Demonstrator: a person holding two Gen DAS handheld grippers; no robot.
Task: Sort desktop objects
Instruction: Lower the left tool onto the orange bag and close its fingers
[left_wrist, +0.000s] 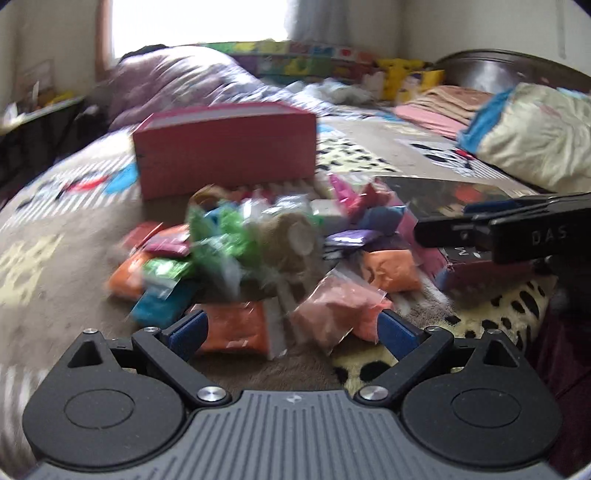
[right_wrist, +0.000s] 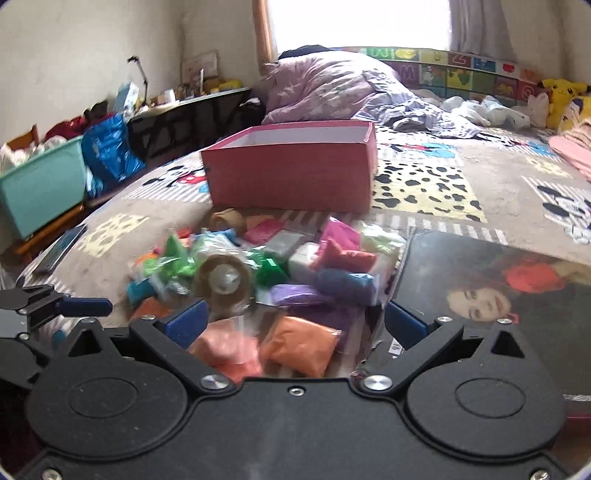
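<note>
A heap of small colourful clay bags (left_wrist: 258, 254) (right_wrist: 295, 280) lies on the bed's blanket, with a roll of brown tape (left_wrist: 291, 240) (right_wrist: 223, 282) in its middle. Behind the heap stands an open pink box (left_wrist: 225, 151) (right_wrist: 291, 170). My left gripper (left_wrist: 291, 328) is open, low over the near edge of the heap, with an orange bag (left_wrist: 236, 328) and a pink bag (left_wrist: 340, 306) between its fingers. My right gripper (right_wrist: 295, 321) is open too, over a pink bag (right_wrist: 229, 350) and an orange bag (right_wrist: 299, 343). Each gripper shows in the other's view.
A dark book with a portrait cover (right_wrist: 491, 295) (left_wrist: 443, 195) lies right of the heap. A lilac duvet (right_wrist: 332, 88), pillows (left_wrist: 535, 133) and plush toys (right_wrist: 561, 96) fill the far bed. A teal bin (right_wrist: 40, 188) and blue bag (right_wrist: 107, 147) stand off the bed's left edge.
</note>
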